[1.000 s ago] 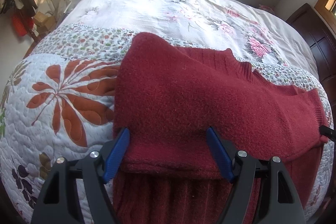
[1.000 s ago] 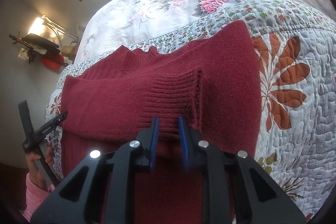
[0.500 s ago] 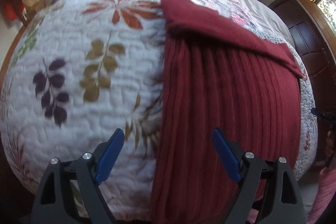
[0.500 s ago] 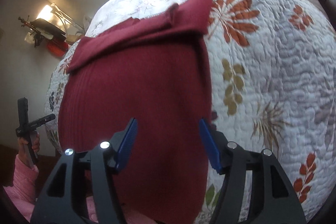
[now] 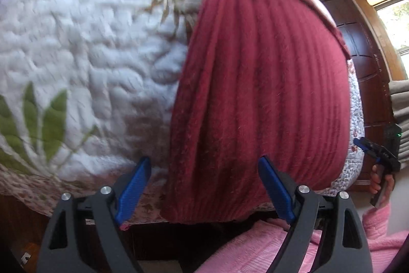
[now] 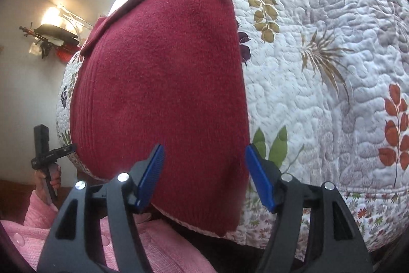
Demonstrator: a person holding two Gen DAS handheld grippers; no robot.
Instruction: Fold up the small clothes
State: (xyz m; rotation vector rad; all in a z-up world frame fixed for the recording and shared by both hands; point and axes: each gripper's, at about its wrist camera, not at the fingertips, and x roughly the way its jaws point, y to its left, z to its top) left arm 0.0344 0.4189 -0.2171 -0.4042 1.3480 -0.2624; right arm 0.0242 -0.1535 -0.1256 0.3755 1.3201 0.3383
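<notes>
While the dark red ribbed knit sweater lies spread on the white quilted bedspread printed with leaves and flowers, its lower hem hangs over the near edge of the bed; a folded band of the same fabric crosses its far end. The left gripper, black with blue finger pads, stands wide apart and holds nothing; the sweater's left edge falls between its fingers, though whether the pads touch the knit cannot be told. The view from this side is blurred across the quilt. The right gripper is likewise spread wide and empty; its blue pads straddle the sweater's right-hand lower corner, with the bedspread just beside the outer pad. A pink knitted sleeve of the person shows below both tools; in the left view a hand grips the handle of the other gripper at the far right edge, and in the right view a hand does the same at the far left. A dark wooden door stands beyond the bed; a lit lamp glows on the wall.
</notes>
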